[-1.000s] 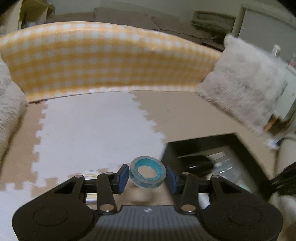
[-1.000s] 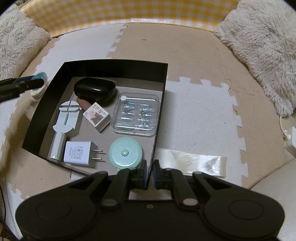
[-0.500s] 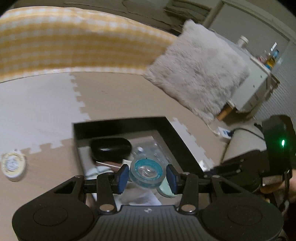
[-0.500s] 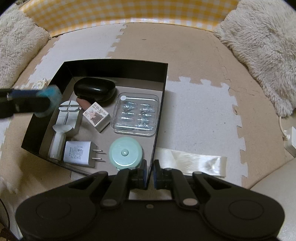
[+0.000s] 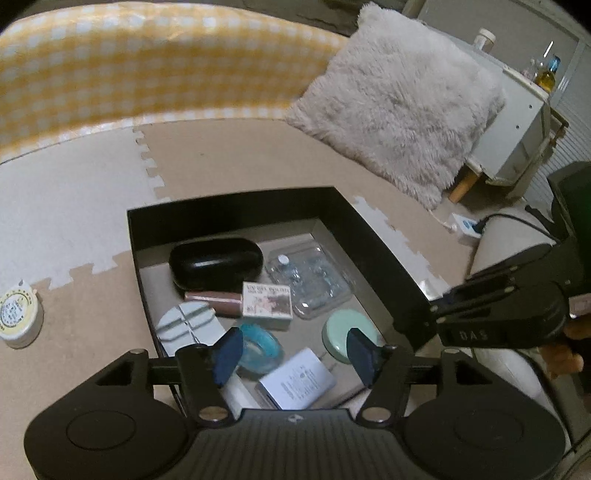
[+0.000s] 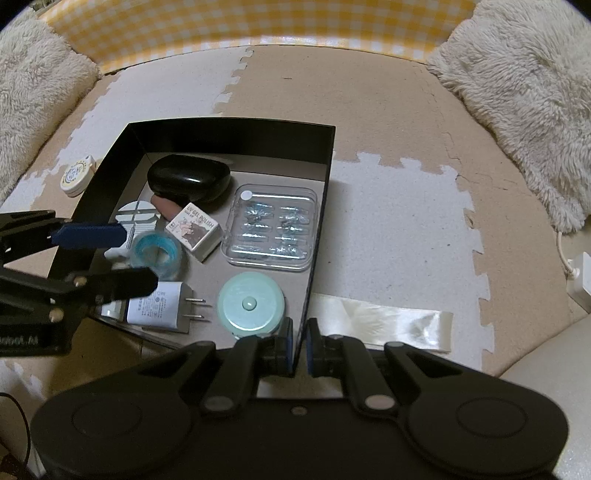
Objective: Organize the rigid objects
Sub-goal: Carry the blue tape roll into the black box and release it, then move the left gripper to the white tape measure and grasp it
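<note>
A black box (image 5: 373, 236) (image 6: 229, 138) sits on the foam mat. It holds several items, among them a black case (image 6: 188, 177), a white charger (image 6: 159, 304) and a mint round tin (image 6: 251, 304). A teal tape roll (image 5: 258, 345) (image 6: 157, 253) lies in the box. My left gripper (image 5: 293, 354) (image 6: 122, 258) is open just above the roll, its fingers apart from it. My right gripper (image 6: 299, 349) (image 5: 436, 317) is shut on the box's near right wall. A small round yellow-white tin (image 5: 18, 314) (image 6: 77, 173) lies on the mat left of the box.
A clear plastic strip (image 6: 384, 325) lies on the mat right of the box. Furry cushions (image 6: 524, 85) (image 6: 33, 92) flank a yellow gingham wall (image 6: 258, 22). A white plug and cable (image 6: 580, 273) lie at the far right.
My left gripper carried the teal tape roll from the mat over the box, opened and let it go inside. My right gripper stayed shut on the box wall.
</note>
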